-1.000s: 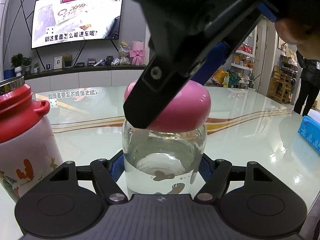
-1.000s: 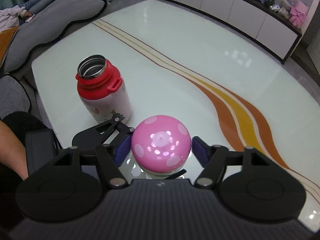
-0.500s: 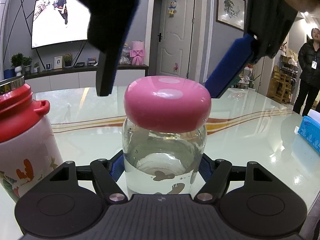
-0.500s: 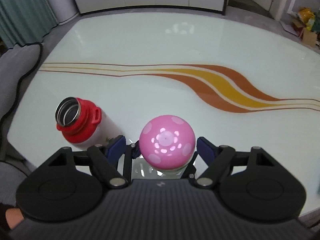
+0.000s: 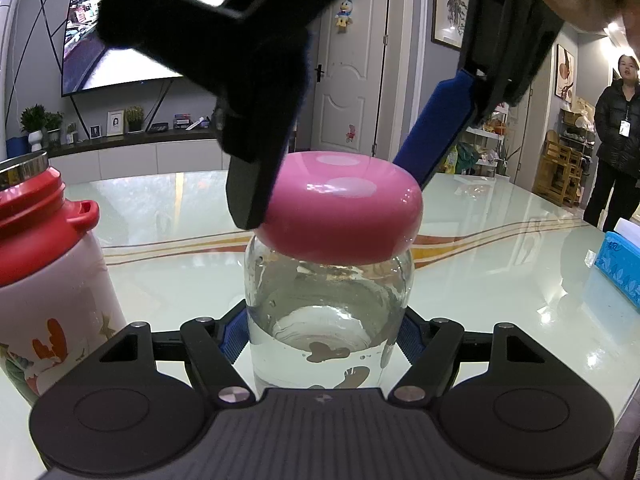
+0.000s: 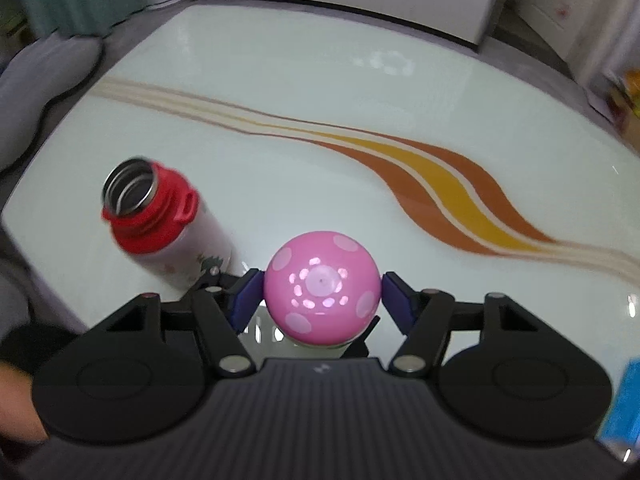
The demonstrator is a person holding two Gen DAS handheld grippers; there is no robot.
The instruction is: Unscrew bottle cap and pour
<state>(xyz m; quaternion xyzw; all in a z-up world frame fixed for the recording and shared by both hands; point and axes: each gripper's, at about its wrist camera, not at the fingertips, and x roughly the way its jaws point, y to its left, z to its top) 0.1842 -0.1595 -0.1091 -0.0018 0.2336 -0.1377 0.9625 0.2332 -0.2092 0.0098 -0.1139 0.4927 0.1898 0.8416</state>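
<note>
On the glossy table (image 5: pixel 500 248), the left gripper (image 5: pixel 324 336) clamped the glass bottle (image 5: pixel 328 320); the right gripper (image 6: pixel 320 298) straddled the pink cap (image 6: pixel 320 286), fingers slightly apart from it.

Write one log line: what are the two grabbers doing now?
left gripper: shut on clear glass bottle | right gripper: open, straddling pink spotted round cap | cap: still on | red-topped steel flask: open, upright

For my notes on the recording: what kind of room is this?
Most likely a home living and dining room: a wall-mounted television above a low cabinet, a glossy dining table, and framed pictures beside a white door.
</note>
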